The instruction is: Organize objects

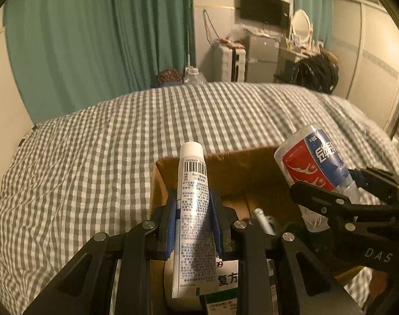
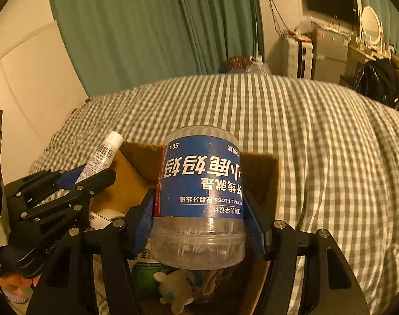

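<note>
My left gripper (image 1: 194, 223) is shut on a white ointment tube (image 1: 195, 210) with a barcode, held upright over an open cardboard box (image 1: 225, 162) on the bed. My right gripper (image 2: 200, 223) is shut on a clear plastic dental floss jar (image 2: 200, 199) with a blue and red label, held upside down above the same box (image 2: 262, 173). In the left wrist view the jar (image 1: 315, 160) and right gripper (image 1: 338, 197) show at right. In the right wrist view the tube (image 2: 104, 155) and left gripper (image 2: 76, 183) show at left.
The box holds a medicine carton (image 1: 225, 281), a small metal item (image 1: 262, 220), a green ball (image 2: 146, 275) and a small plush toy (image 2: 175, 288). A grey checked bedspread (image 1: 120, 144) surrounds it. Green curtains (image 1: 94, 31), a suitcase (image 1: 229, 63) and a cluttered desk (image 1: 301, 50) stand behind.
</note>
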The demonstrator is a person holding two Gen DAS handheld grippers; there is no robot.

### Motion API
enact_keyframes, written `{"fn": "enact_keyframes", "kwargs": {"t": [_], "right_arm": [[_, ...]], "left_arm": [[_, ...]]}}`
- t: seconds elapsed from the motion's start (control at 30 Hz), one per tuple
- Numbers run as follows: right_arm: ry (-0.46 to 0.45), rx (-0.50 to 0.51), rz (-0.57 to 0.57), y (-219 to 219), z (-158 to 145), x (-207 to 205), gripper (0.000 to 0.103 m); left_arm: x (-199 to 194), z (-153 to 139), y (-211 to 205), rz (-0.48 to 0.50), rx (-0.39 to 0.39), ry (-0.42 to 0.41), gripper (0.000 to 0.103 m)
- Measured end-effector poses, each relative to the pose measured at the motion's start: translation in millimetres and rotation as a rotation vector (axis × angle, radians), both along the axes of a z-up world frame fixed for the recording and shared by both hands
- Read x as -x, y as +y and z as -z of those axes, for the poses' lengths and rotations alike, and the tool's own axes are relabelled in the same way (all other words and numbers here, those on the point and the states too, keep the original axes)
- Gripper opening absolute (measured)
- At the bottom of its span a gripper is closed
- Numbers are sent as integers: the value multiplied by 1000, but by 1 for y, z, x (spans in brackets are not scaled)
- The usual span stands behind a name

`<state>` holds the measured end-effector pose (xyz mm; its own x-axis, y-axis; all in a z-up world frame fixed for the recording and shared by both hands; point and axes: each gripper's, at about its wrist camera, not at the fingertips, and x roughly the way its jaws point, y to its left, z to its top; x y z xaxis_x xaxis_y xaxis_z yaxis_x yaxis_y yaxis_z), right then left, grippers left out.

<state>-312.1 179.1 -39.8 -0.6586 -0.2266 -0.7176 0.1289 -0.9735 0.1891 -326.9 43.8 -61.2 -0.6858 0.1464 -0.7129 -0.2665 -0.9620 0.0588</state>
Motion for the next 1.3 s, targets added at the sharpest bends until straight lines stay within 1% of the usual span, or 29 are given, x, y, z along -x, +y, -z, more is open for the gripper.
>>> {"fn": "enact_keyframes", "kwargs": {"t": [0.07, 0.13, 0.23, 0.3, 0.33, 0.37, 0.43, 0.53, 0.67, 0.7, 0.8, 0.87, 0.9, 0.93, 1.0, 1.1, 1.17, 1.23, 1.3], "right_arm": [[-1, 15, -1, 2, 3, -2, 62], [7, 21, 17, 6, 0, -6, 62], [39, 26, 34, 11, -13, -15, 62], [51, 23, 41, 12, -23, -20, 62], [59, 20, 46, 13, -28, -25, 62], [64, 17, 49, 13, -34, -28, 62], [83, 6, 55, 14, -47, -38, 62], [115, -14, 66, 16, -68, -58, 64], [179, -26, 93, 19, -103, -87, 67], [198, -29, 99, 21, -113, -95, 69], [256, -56, 113, 21, -139, -120, 76], [294, -80, 120, 21, -153, -139, 84], [315, -94, 123, 20, -159, -150, 89], [337, -101, 126, 20, -163, -159, 92], [385, -117, 138, 18, -171, -180, 94], [441, -141, 153, 17, -178, -208, 103], [482, -150, 178, 19, -180, -226, 103], [505, -152, 211, 20, -177, -240, 103], [508, -152, 210, 20, -173, -250, 103]], "left_arm": [[2, 6, 1, 2, 14, -6, 23], [1, 8, 0, -2, 5, -16, 23], [-5, 6, -3, -4, -32, -29, 25], [-10, 1, -5, -19, -31, -23, 27], [-13, -3, -6, -28, -31, -19, 34], [-17, -7, -7, -37, -33, -13, 50], [-26, -20, -8, -59, -51, 14, 67], [-45, -43, -10, -70, -80, 52, 69], [-76, -80, -6, -70, -80, 128, 78], [-84, -89, -5, -67, -82, 148, 78], [-112, -115, -5, -64, -93, 217, 85], [-134, -130, -5, -62, -105, 269, 92], [-144, -135, -5, -63, -114, 287, 92], [-153, -140, -6, -58, -125, 304, 93], [-168, -149, -9, -53, -150, 327, 93], [-190, -159, -15, -58, -179, 364, 100], [-206, -164, -20, -78, -211, 380, 103], [-223, -164, -29, -111, -252, 409, 103], [-231, -161, -32, -148, -236, 423, 103]]}}
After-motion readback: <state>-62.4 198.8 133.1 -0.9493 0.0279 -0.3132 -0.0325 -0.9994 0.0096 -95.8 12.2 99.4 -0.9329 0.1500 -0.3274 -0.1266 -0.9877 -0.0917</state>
